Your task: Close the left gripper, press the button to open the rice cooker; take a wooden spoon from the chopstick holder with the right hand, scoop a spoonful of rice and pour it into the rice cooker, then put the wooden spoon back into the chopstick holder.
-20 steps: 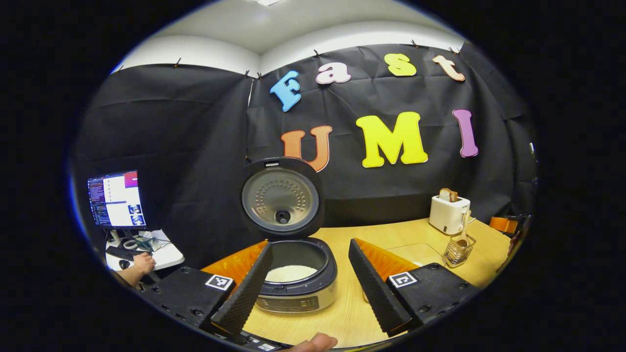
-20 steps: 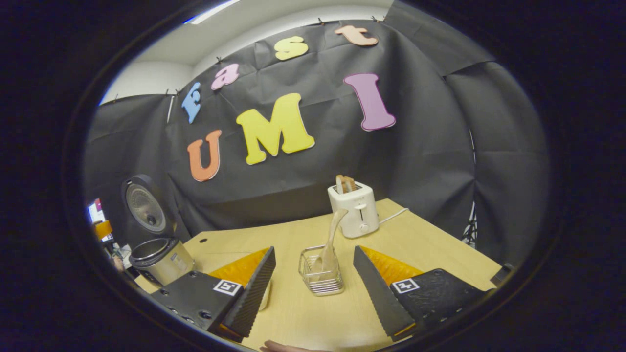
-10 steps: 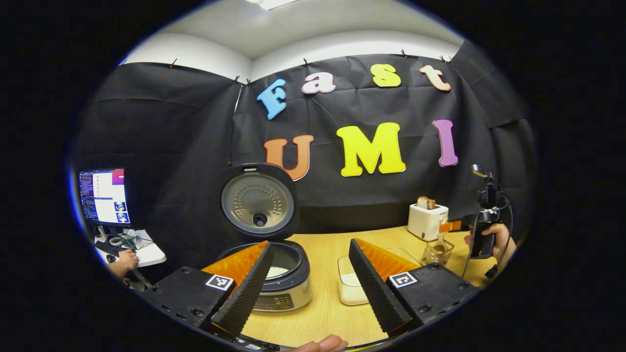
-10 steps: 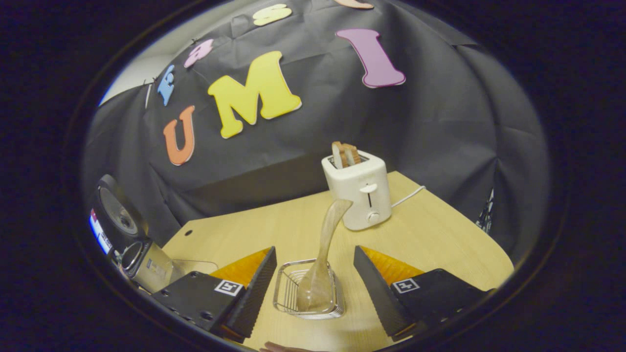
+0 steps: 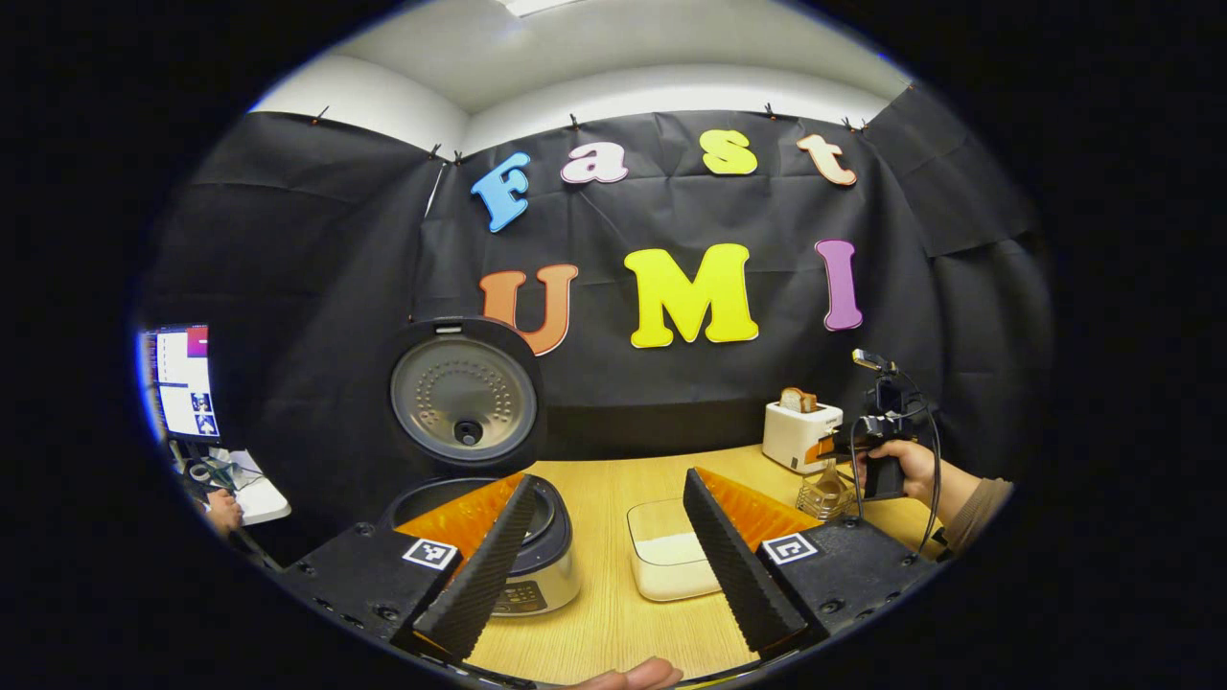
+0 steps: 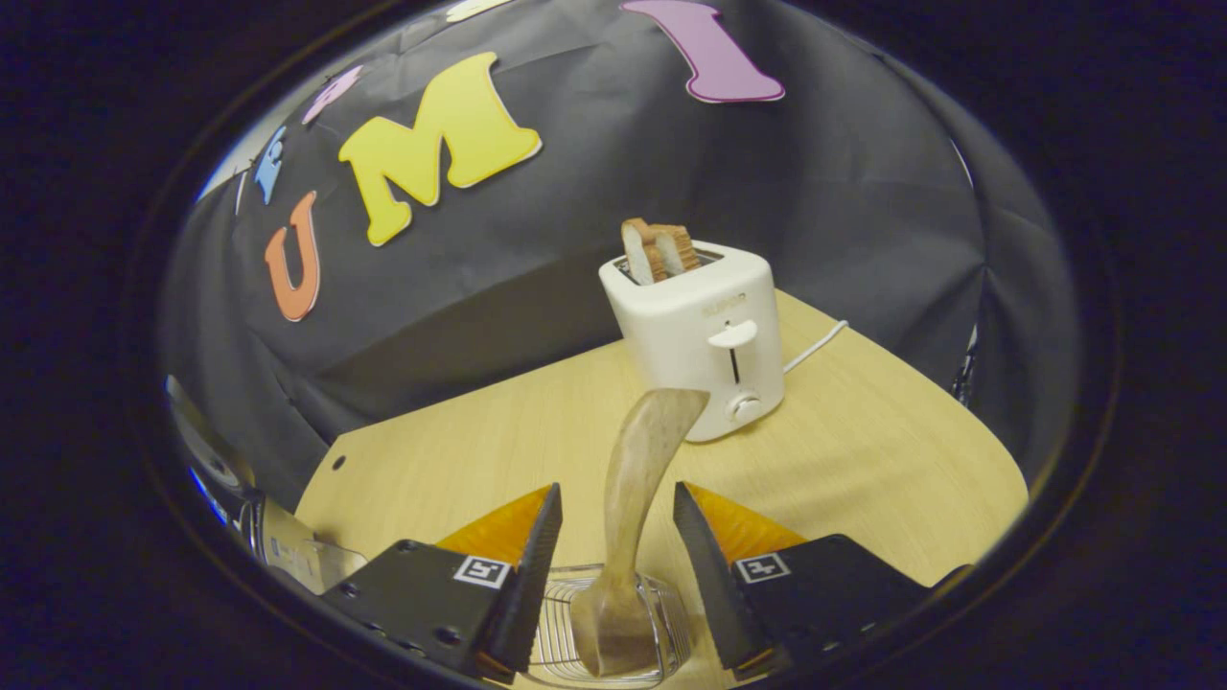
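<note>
The rice cooker (image 5: 537,575) stands open on the wooden table, its round lid (image 5: 467,402) upright. My left gripper (image 5: 609,561) hangs open and empty in front of it, back from the pot. A clear rice container (image 5: 666,561) sits right of the cooker. The wire chopstick holder (image 6: 652,637) holds a wooden spoon (image 6: 642,460) whose handle rises between the fingers of my right gripper (image 6: 616,565). That gripper is open, with a narrow gap on each side of the handle. In the left gripper view a hand holds the right gripper (image 5: 836,448) over the holder (image 5: 822,496).
A white toaster (image 6: 705,331) with bread slices stands just behind the holder, its cord trailing right. The cooker's edge (image 6: 288,556) shows at the far left of the right gripper view. A monitor (image 5: 182,383) and a person's hand (image 5: 222,508) are beyond the table's left end.
My left gripper has drawn back from the cooker. My right gripper has moved forward and down over the holder, and its fingers now straddle the spoon handle more narrowly.
</note>
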A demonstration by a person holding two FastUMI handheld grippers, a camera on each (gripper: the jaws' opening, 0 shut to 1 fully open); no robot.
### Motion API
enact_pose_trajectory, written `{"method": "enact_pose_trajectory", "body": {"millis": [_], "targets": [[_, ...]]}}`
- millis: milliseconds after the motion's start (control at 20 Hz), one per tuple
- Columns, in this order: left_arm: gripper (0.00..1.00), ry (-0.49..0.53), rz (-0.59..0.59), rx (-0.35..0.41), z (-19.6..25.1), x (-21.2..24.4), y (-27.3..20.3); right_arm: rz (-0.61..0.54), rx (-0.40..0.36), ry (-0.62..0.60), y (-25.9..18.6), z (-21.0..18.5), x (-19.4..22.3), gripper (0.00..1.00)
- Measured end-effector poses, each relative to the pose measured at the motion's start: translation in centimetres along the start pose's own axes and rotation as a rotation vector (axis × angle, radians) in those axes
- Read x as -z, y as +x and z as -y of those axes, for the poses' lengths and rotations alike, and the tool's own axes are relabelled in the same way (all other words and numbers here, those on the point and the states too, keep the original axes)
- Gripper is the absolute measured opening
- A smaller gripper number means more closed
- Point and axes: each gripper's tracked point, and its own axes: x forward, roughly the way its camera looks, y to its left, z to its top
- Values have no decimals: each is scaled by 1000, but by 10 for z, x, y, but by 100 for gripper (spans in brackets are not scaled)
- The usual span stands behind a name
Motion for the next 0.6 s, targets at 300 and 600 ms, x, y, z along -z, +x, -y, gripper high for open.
{"method": "enact_pose_trajectory", "body": {"millis": [300, 600], "targets": [[99, -13, -4, -37, -26, 2, 5, 12, 21, -60, -4, -9, -2, 14], [99, -27, 13, -33, -33, -5, -3, 138, 56, -184, -45, -28, -21, 10]]}}
